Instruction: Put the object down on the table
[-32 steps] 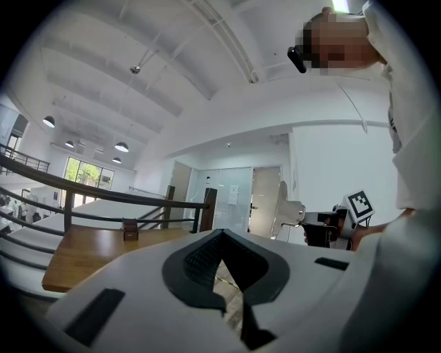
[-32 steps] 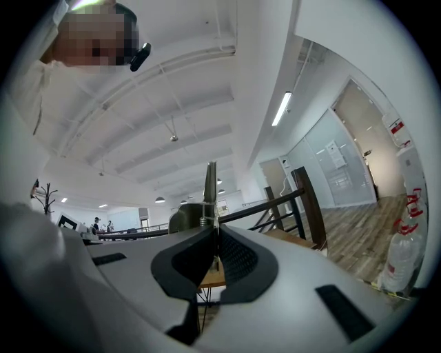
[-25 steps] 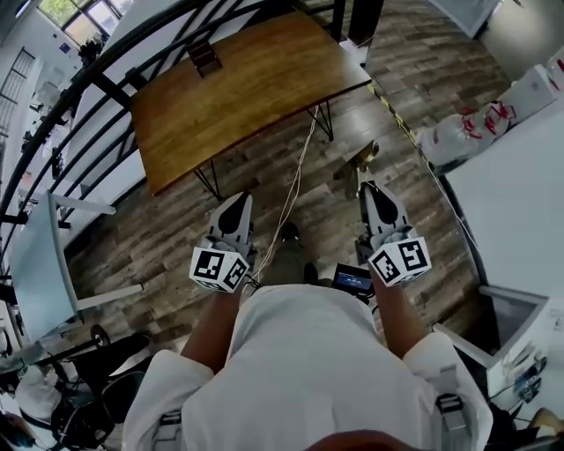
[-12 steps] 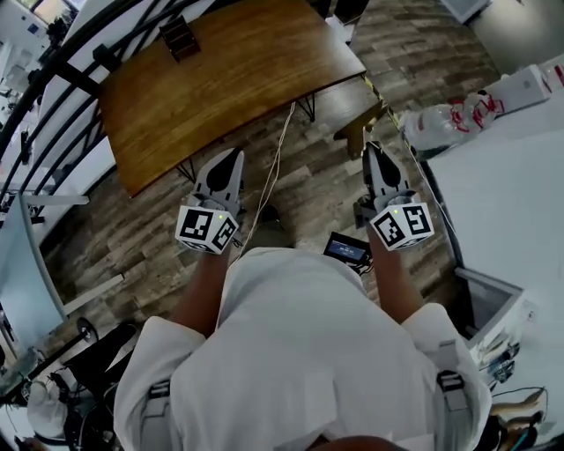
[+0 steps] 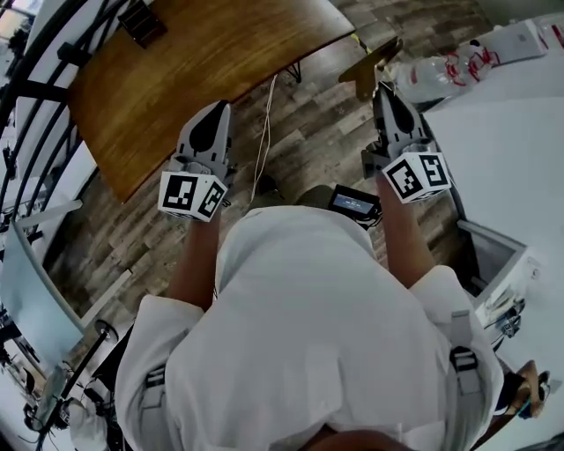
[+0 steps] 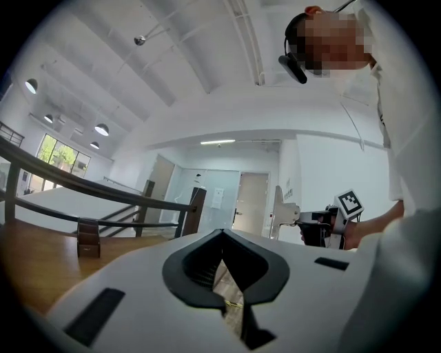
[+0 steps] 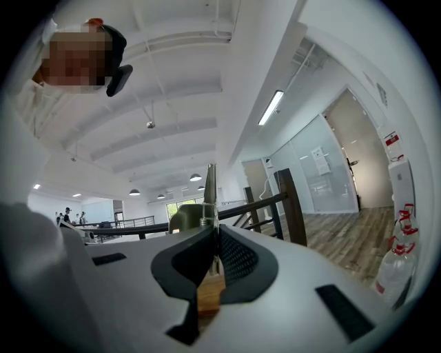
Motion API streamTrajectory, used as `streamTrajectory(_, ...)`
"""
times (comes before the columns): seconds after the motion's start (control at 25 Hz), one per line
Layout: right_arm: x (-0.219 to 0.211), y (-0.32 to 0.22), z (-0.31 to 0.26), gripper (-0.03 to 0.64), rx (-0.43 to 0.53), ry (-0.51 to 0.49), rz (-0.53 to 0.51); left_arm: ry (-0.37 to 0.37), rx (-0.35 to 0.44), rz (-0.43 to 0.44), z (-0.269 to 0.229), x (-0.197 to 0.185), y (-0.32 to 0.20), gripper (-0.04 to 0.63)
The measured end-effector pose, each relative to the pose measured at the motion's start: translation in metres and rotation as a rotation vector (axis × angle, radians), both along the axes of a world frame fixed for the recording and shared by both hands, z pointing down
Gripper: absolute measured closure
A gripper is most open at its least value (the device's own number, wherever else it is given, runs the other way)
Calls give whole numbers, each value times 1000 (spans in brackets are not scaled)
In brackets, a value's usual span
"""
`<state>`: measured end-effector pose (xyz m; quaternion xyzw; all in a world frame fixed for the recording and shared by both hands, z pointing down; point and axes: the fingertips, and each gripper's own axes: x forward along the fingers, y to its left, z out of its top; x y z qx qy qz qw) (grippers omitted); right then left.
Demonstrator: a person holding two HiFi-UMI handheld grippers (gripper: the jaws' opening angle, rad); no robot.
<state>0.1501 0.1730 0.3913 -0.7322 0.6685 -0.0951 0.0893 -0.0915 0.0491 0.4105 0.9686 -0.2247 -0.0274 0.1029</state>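
Note:
My right gripper [image 5: 385, 88] is shut on a hand tool with a wooden handle [image 7: 204, 293] and a thin metal blade [image 7: 210, 189] that sticks up beyond the jaws. In the head view the tool [image 5: 372, 69] juts past the jaw tips, above the wood floor beside the brown wooden table [image 5: 203, 62]. From the left gripper view the blade [image 6: 282, 207] shows broad and pale. My left gripper [image 5: 211, 110] is held level with the right one, over the table's near edge; its jaws are shut with nothing between them [image 6: 222, 233].
A small dark box [image 5: 141, 22] stands at the brown table's far end. A white table [image 5: 502, 158] lies at the right, with clear plastic bottles [image 5: 449, 66] by its far corner. A pale cable [image 5: 264, 132] runs across the floor. Black railings [image 5: 35, 88] border the left.
The brown table has slid up and left in the head view and the white table has come in from the right. Both grippers stay raised; the right keeps hold of the tool.

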Motion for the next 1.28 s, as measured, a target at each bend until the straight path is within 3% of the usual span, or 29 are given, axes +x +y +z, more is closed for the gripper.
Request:
streamTrajectory(0.32, 40, -31, 14, 591, -2, -23, -59, -8, 17, -43, 3, 42, -29, 580)
streamTrajectory(0.84, 140, -138, 2, 591, 80, -53, -309, -6, -22, -309, -12, 107, -86, 580)
streamTrajectory(1.28, 195, -191, 21, 591, 51, -120, -524, -39, -7, -484, -26, 161, -100, 580)
